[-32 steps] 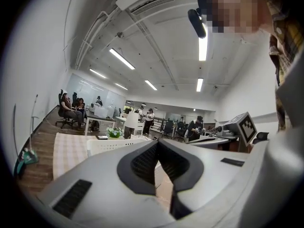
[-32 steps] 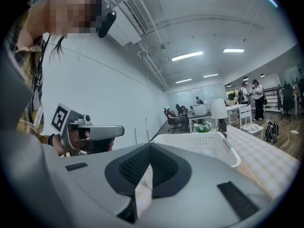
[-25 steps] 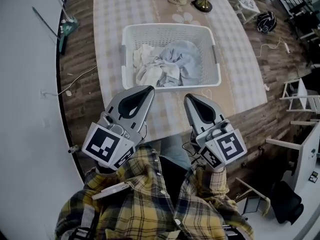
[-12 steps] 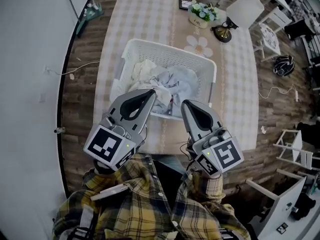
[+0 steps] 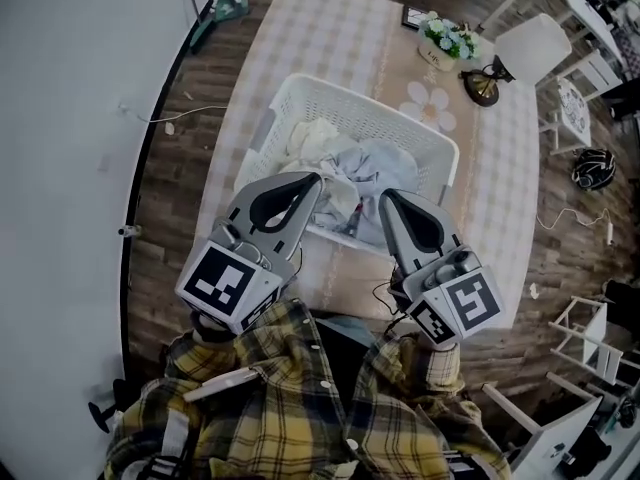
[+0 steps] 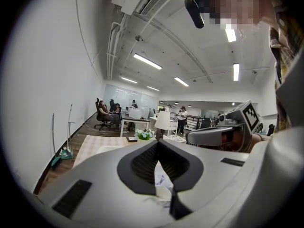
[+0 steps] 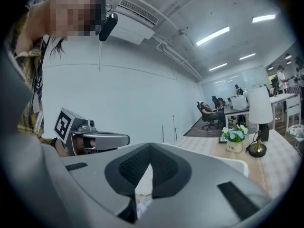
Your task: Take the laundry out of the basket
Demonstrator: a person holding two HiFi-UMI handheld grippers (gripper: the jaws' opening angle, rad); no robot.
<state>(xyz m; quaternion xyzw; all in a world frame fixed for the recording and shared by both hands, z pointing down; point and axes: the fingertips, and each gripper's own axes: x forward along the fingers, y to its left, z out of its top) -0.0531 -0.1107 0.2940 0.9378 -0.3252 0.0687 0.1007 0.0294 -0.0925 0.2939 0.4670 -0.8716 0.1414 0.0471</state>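
A white slatted laundry basket [image 5: 300,103] stands on a table with a checked cloth [image 5: 330,28]. Inside lies a heap of pale laundry [image 5: 345,168], white cloth at the left and light blue-grey cloth at the right. My left gripper [image 5: 311,181] hovers above the basket's near rim, shut and empty. My right gripper [image 5: 390,200] hangs beside it, also shut with nothing held. In the left gripper view the shut left gripper [image 6: 158,144] points over the laundry [image 6: 161,180]. In the right gripper view the right gripper [image 7: 150,148] does the same, with cloth [image 7: 142,184] below.
At the table's far end stand a small flower pot [image 5: 442,40], a lamp with a white shade [image 5: 520,50] and a dark flat object [image 5: 414,15]. A flower-shaped mat [image 5: 432,106] lies beyond the basket. Wooden floor surrounds the table; people sit at desks far off [image 6: 107,114].
The head view has swung, so the table and basket now sit slanted and closer under both grippers. Both grippers have come forward over the basket's near rim, still shut.
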